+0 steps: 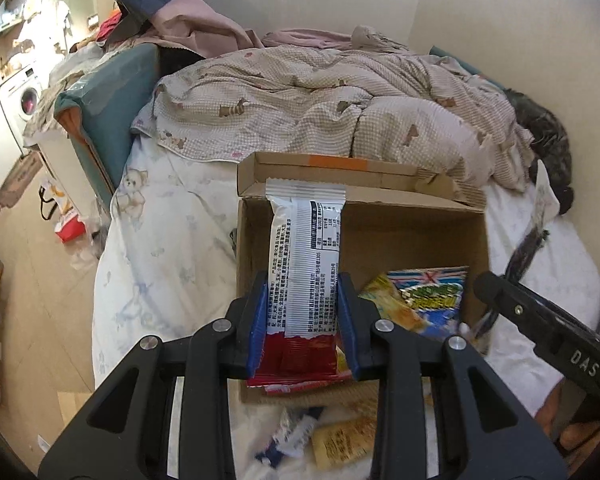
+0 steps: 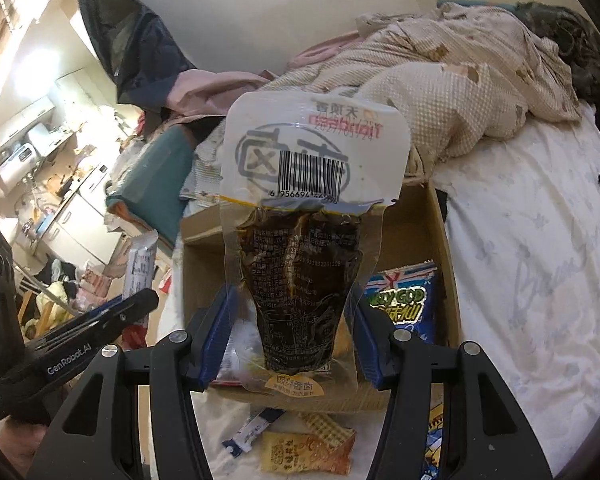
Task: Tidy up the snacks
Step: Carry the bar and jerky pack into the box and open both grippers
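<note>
Sitting on the white bedsheet (image 1: pixel 160 240) is an open cardboard box (image 1: pixel 380 232), and both grippers are held right over it, each one loaded with a snack.

A long white-and-red snack bar (image 1: pixel 304 276) is pinched by the left gripper (image 1: pixel 303 320). The blue pads are pressed against the wrapper's two long edges near its red lower end, and the white end sticks up past the fingertips, over the box's left half.

A clear vacuum pouch (image 2: pixel 300 256) with something dark inside is clamped by the right gripper (image 2: pixel 291 336). It's gripped at the sides of its lower part, jaws set fairly wide around it, and the white barcode end is pointed up and away, over the box's opening.

Inside the box, a blue snack bag (image 1: pixel 432 296) and a yellow packet (image 1: pixel 392 308) are already laid on the bottom, toward the right side.

On the sheet just in front of the box, a few more loose snacks are left: a small blue-and-white sachet (image 2: pixel 252 432) and a yellow packet (image 2: pixel 304 452) beside it.

Behind the box, a crumpled checkered quilt (image 1: pixel 320 96) is piled up.
</note>
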### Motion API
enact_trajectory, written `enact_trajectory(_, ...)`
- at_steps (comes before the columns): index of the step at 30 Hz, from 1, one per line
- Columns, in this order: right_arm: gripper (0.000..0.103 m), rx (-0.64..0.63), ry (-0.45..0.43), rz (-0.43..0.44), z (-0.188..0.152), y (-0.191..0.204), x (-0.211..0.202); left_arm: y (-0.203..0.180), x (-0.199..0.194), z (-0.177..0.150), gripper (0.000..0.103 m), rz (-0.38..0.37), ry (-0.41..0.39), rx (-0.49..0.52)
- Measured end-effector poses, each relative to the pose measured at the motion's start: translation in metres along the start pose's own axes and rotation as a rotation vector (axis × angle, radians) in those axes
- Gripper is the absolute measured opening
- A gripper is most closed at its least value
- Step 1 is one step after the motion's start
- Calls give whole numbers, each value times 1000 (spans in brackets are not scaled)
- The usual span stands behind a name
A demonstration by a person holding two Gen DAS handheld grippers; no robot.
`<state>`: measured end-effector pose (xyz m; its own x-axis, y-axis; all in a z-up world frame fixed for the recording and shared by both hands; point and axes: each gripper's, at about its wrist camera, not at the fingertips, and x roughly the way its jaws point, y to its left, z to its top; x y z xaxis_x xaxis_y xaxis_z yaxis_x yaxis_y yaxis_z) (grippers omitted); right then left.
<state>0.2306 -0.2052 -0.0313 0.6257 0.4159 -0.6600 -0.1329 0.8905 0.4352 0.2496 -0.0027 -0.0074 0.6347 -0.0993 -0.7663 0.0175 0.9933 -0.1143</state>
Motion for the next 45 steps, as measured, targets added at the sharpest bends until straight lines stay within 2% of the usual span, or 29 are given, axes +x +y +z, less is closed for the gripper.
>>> enact_trajectory(5, 57, 2, 56, -47, -5, -9, 19, 2, 26, -8, 28, 19, 5, 17)
enact_trajectory(10, 58, -58, 111, -121, -13, -10, 35, 1, 39, -15, 28, 16, 34, 34)
enact_trajectory(16, 58, -41, 158, -144, -20, -16, 46, 1, 45, -16, 28, 4, 52, 1)
enact_trajectory(22, 59, -66, 189, -161, -24, -14, 54, 0, 47, -20, 28, 23, 56, 26)
enact_trajectory(40, 61, -41, 205, -139, -22, -18, 54, 3, 49, -22, 29, 42, 68, 27)
enact_trajectory(45, 62, -7, 198, -109, -22, -21, 53, 3, 53, -23, 29, 13, 94, 29)
